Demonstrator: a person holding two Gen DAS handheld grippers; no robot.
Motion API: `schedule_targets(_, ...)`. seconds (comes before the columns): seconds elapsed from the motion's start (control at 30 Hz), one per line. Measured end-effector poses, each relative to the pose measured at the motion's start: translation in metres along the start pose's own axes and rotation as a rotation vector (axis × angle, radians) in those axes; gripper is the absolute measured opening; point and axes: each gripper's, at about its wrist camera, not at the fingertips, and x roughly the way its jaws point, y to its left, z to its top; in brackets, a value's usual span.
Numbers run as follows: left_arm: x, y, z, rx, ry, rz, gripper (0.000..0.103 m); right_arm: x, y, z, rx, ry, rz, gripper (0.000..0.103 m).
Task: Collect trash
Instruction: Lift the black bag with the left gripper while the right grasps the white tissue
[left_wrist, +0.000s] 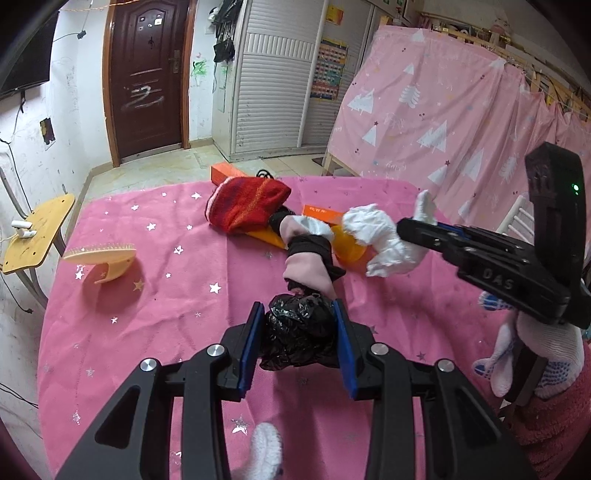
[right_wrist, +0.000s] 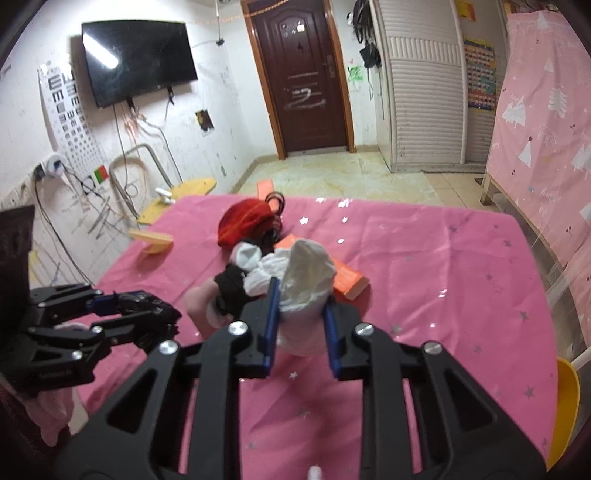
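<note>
My left gripper (left_wrist: 298, 314) is shut on a crumpled black plastic bag (left_wrist: 299, 336), held just above the pink tablecloth (left_wrist: 147, 295). My right gripper (right_wrist: 301, 295) is shut on a crumpled wad of white tissue (right_wrist: 306, 280); in the left wrist view the same tissue (left_wrist: 380, 236) hangs from the right gripper (left_wrist: 402, 225) over the table's right side. From the right wrist view the left gripper (right_wrist: 173, 317) with the black bag (right_wrist: 155, 310) shows at the left. A gloved hand (left_wrist: 546, 343) holds the right tool.
A pile lies mid-table: a red knit hat (left_wrist: 247, 203), a pink and black sock (left_wrist: 306, 254), orange boxes (left_wrist: 321, 214) and an orange lid (left_wrist: 347, 247). A tan brush (left_wrist: 99, 258) lies at the left. A yellow wooden chair (left_wrist: 33, 232) stands beside the table.
</note>
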Motion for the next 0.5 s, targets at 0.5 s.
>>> schedule_targets(0.5,-0.037,-0.032,0.014,0.044,-0.071,0.019,0.029,-0.065,-0.042,-0.009,0.094,-0.141,0.002,0.021)
